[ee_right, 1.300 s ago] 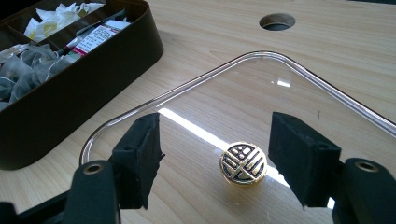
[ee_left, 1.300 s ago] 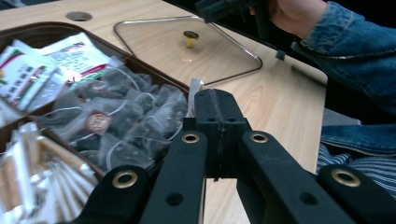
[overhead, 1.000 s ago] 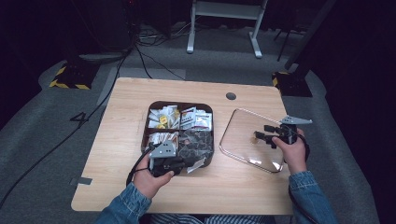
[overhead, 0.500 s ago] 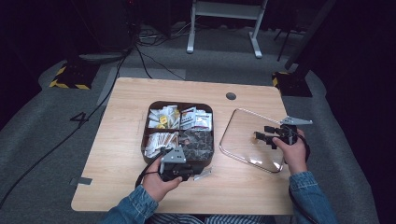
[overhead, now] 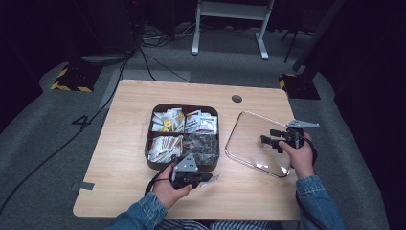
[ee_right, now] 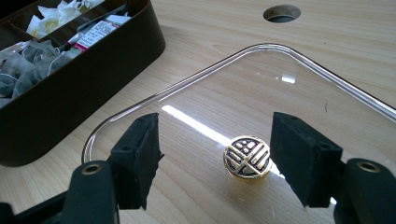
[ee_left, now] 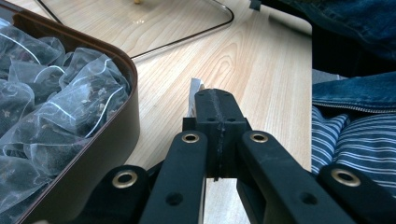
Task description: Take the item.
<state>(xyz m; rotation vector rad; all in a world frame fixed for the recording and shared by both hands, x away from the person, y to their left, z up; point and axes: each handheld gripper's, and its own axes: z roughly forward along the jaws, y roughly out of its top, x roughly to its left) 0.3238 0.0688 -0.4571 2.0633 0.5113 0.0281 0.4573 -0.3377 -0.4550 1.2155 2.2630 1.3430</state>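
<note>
A dark brown compartment box (overhead: 149, 140) sits mid-table, holding mesh tea bags (ee_left: 56, 107), paper sachets (overhead: 200, 122) and stick packets (overhead: 165, 146). My left gripper (overhead: 207, 177) lies just in front of the box's near wall (ee_left: 107, 154). In the left gripper view, the left gripper (ee_left: 215, 95) is shut on a thin white packet (ee_left: 194, 93), mostly hidden by the jaws. The clear lid (overhead: 249, 139) lies flat to the box's right. My right gripper (ee_right: 219, 140) stands open over the lid, its pads either side of the gold knob (ee_right: 246, 157) without touching it.
A round cable hole (overhead: 236, 98) pierces the table behind the lid. The table's front edge is close to my left hand (overhead: 165, 191). The box wall (ee_right: 93, 88) stands to the left of the lid (ee_right: 280, 84).
My left gripper has drawn back out of the box toward the table's front edge, shut on the white packet. The right gripper has stayed open over the lid's knob.
</note>
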